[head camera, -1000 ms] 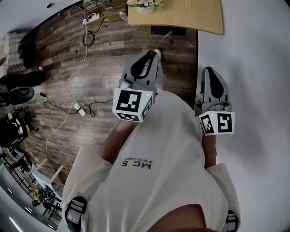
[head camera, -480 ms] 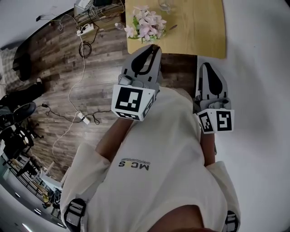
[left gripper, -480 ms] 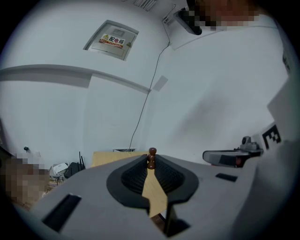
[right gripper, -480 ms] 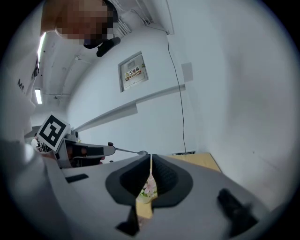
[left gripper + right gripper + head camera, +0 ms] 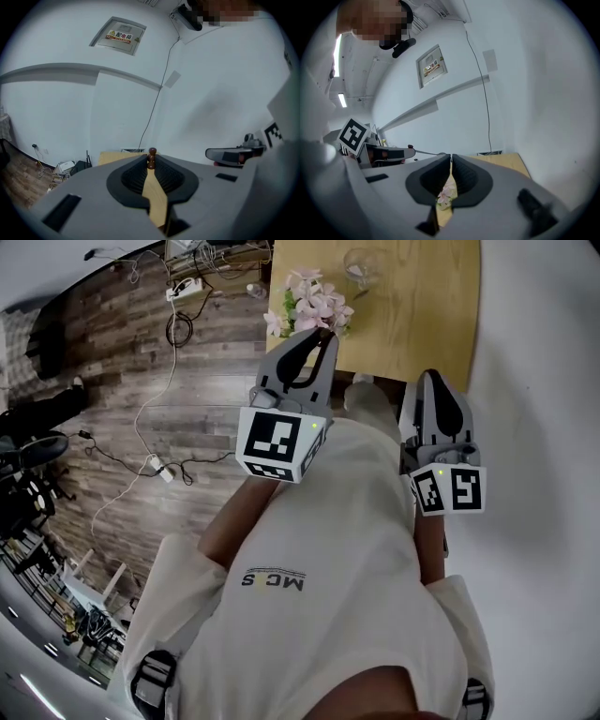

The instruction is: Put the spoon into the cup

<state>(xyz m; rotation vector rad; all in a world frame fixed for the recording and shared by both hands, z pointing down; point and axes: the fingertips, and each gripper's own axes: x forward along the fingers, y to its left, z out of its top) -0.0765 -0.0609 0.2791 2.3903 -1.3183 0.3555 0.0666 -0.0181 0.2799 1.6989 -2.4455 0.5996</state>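
Wood makes the counter [image 5: 422, 324], and pink flowers [image 5: 314, 306] stand on it. The left gripper [image 5: 322, 334] is just by the flowers, its jaws pinched tight on the thin spoon [image 5: 152, 158]. The clear cup [image 5: 361, 263] sits just past the flowers. The right gripper [image 5: 433, 379], right of the flowers, has its jaws closed on nothing.

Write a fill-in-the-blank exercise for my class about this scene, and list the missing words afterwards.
1. The flowers on the wooden table are ____ in colour.
2. The left hand-held gripper is shut on the ____.
3. The right hand-held gripper has its jaws together and holds ____.
4. The clear cup stands on the ____.
Missing words: pink; spoon; nothing; table.
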